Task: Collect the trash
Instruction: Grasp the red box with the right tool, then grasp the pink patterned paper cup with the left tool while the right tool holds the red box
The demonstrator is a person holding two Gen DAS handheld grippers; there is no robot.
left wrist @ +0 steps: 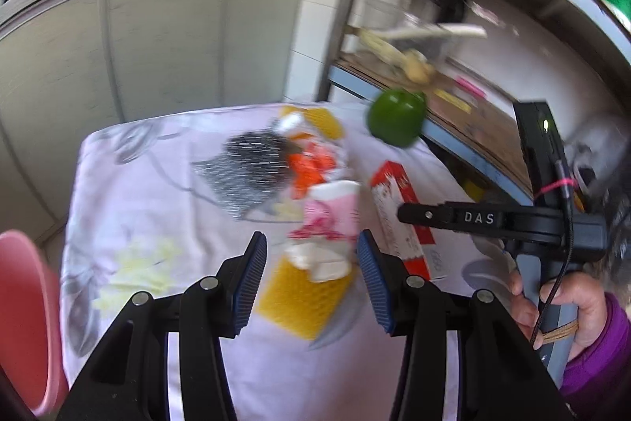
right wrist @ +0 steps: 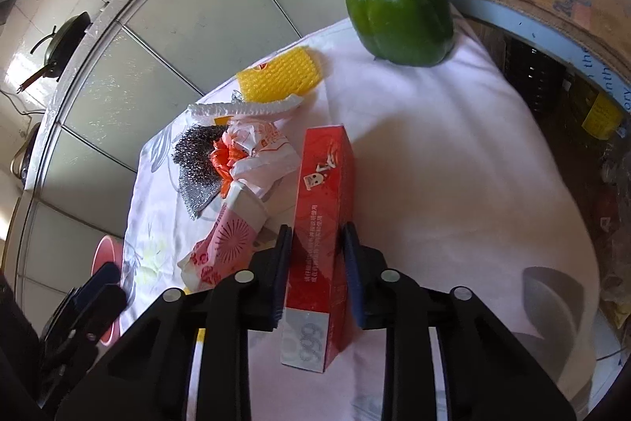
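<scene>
A pile of trash lies on the pale cloth-covered table (left wrist: 157, 208): a red carton (right wrist: 321, 200), a pink paper cup (left wrist: 335, 212), a crumpled white and orange wrapper (right wrist: 260, 148), a silver scouring pad (left wrist: 252, 168), and yellow foam nets (left wrist: 303, 296) (right wrist: 280, 75). My left gripper (left wrist: 311, 275) is open above the near yellow net and a white scrap (left wrist: 319, 259). My right gripper (right wrist: 317, 271) has its pads on both sides of the red carton, which rests on the table. It also shows in the left wrist view (left wrist: 453, 216).
A green bell pepper (right wrist: 400, 12) sits at the table's far right corner. A pink bin (left wrist: 23, 318) stands left of the table. A shelf (left wrist: 453, 109) lined with cardboard runs along the right. Grey cabinets (left wrist: 157, 38) stand behind.
</scene>
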